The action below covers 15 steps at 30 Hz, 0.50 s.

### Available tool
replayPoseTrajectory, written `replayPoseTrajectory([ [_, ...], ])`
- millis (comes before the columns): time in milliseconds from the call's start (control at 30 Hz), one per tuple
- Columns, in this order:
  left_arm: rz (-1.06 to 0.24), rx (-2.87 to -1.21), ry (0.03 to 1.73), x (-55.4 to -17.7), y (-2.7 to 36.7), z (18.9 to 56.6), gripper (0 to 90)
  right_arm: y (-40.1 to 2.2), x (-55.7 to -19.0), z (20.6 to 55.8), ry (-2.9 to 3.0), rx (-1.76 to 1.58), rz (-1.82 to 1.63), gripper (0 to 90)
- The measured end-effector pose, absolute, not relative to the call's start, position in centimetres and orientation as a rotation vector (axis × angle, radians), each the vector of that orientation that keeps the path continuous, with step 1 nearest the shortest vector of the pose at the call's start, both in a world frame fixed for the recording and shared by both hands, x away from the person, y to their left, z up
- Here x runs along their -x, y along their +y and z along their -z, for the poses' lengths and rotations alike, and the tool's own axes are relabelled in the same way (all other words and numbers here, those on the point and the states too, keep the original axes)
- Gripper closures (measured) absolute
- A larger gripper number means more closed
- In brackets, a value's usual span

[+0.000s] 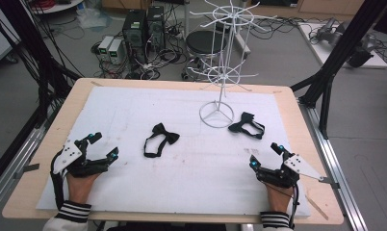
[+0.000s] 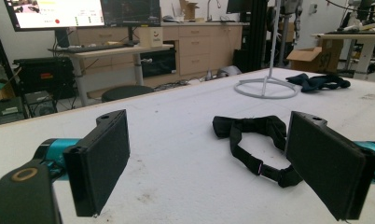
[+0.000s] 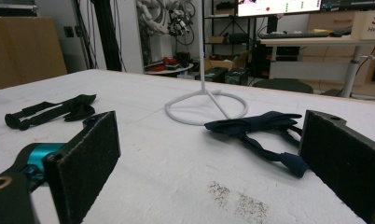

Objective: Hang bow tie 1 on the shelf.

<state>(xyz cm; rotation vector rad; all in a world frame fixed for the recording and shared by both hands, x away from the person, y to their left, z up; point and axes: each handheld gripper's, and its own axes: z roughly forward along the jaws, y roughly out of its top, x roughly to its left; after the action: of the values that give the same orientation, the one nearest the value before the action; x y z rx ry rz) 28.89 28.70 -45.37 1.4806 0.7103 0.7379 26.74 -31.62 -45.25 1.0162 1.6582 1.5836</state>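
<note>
Both bow ties lie untouched on the white mat, none hung on the wire rack (image 1: 219, 72): the black bow tie (image 1: 159, 138) ahead of the wide-open left gripper (image 1: 104, 146), the navy bow tie (image 1: 247, 125) just beyond the empty, wide-open right gripper (image 1: 264, 155).

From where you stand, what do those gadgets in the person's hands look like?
Each gripper, left and right, is black with teal-blue tips, two flat black padded jaws and a grey three-cornered plate on top. A black cable trails from it. The person's sleeves have black-and-white striped cuffs.
</note>
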Motion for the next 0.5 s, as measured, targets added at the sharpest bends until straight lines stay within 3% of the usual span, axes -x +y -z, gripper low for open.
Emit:
replayPoseTrajectory([
  [500, -0.735, -1.483, 0.713, -28.91, 28.71, 45.35, 14.5, -31.72, -26.78, 45.24, 1.653, -1.032, -1.588, 4.7],
])
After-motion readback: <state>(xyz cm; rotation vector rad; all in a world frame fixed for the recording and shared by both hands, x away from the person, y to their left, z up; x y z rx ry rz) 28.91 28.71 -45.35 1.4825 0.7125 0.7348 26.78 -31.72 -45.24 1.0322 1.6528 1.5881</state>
